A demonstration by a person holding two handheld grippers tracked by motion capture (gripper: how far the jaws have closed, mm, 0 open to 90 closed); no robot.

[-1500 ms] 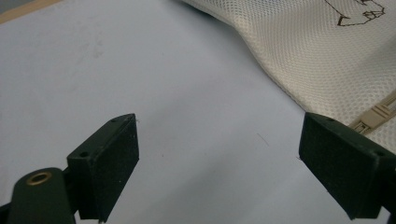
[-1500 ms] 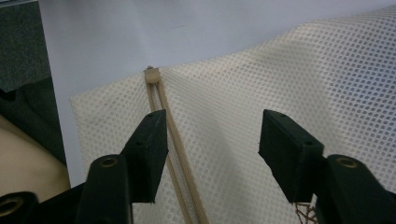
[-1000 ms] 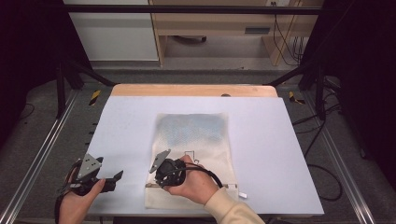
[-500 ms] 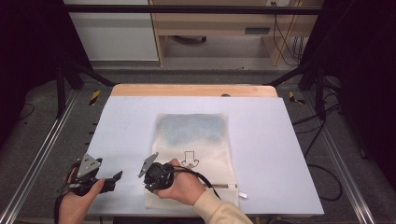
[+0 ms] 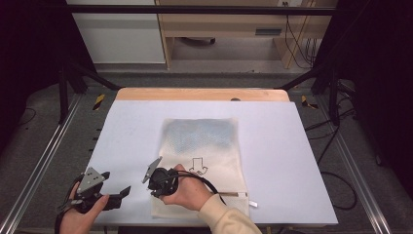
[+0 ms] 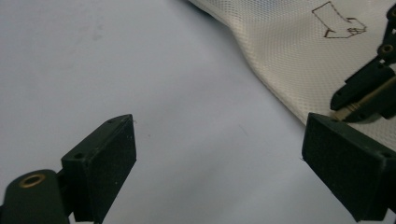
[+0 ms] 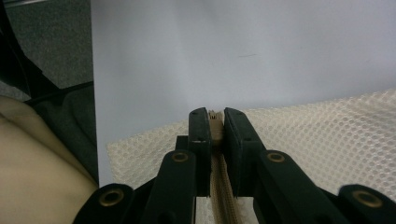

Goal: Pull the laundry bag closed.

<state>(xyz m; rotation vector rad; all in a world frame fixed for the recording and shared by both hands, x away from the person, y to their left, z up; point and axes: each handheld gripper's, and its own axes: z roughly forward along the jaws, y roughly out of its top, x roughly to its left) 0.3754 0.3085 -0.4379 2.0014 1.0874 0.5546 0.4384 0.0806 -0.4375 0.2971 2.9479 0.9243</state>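
Observation:
A cream mesh bag (image 5: 209, 146) with a black arrow print (image 5: 197, 165) lies flat on the white table (image 5: 292, 146). My right gripper (image 5: 157, 191) is at the bag's near left corner, a hand wrapped around it. Its jaws have just been closing and now stand shut on the beige zipper strip (image 7: 215, 122), which runs between the pads. The left gripper view shows those jaws (image 6: 345, 105) pinching the strip at the bag's edge (image 6: 280, 70). My left gripper (image 5: 122, 196) hovers open over bare table left of the bag, with nothing between its jaws (image 6: 219, 163).
A white tag (image 5: 251, 202) marks the zipper's right end at the bag's near edge. The right gripper's black cable (image 5: 209, 184) lies across the bag's front. A wooden strip (image 5: 204, 94) borders the table's far side, and black frame posts (image 5: 65, 92) stand beyond it.
The right hand slid left along the bag's near edge, uncovering the arrow print. The left gripper stayed put.

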